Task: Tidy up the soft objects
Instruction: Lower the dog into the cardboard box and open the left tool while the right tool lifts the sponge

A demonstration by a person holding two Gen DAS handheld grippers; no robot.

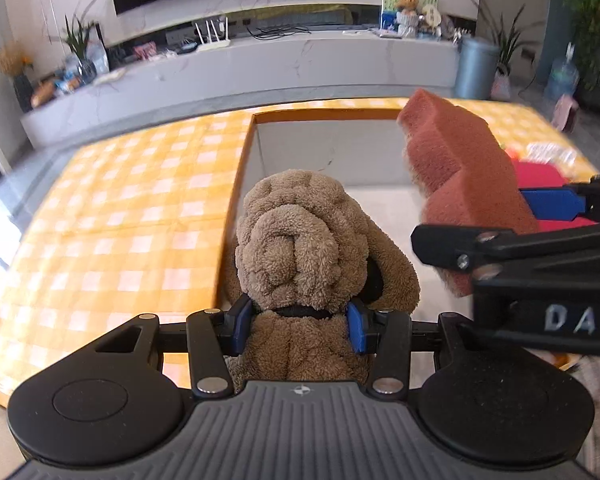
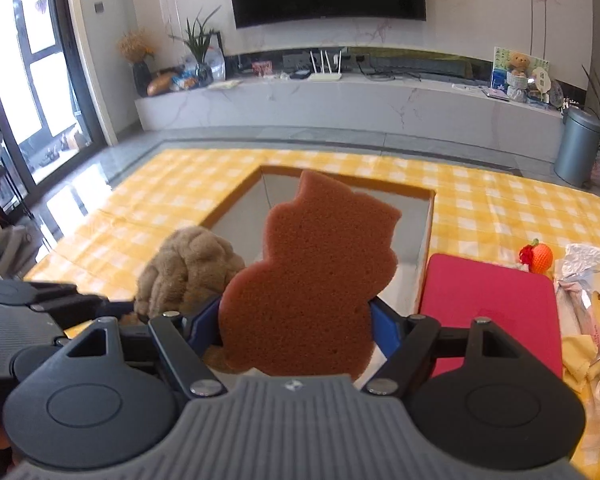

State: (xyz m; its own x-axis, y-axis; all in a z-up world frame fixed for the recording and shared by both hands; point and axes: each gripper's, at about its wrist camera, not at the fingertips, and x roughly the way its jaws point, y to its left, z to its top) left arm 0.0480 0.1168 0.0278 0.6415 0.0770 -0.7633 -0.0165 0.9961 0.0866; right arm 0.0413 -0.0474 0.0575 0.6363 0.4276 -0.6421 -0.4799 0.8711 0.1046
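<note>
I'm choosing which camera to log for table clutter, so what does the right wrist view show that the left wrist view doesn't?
Only the right wrist view shows the crocheted orange fruit, the crinkled plastic bags and the sponge's full animal outline. Only the left wrist view shows the left tongs clamped at the plush dog's neck. Both show the open box, the red pad and the yellow checked cloth.

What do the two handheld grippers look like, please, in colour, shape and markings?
Both look alike. The left gripper has blue pads on black linkage bars with silver pivot screws, two round black discs and a ribbed grey body bearing a small round emblem. The right gripper shows the same parts; in the left wrist view its black side carries pale letters reading "DAS". No cables or sleeves show.
</note>
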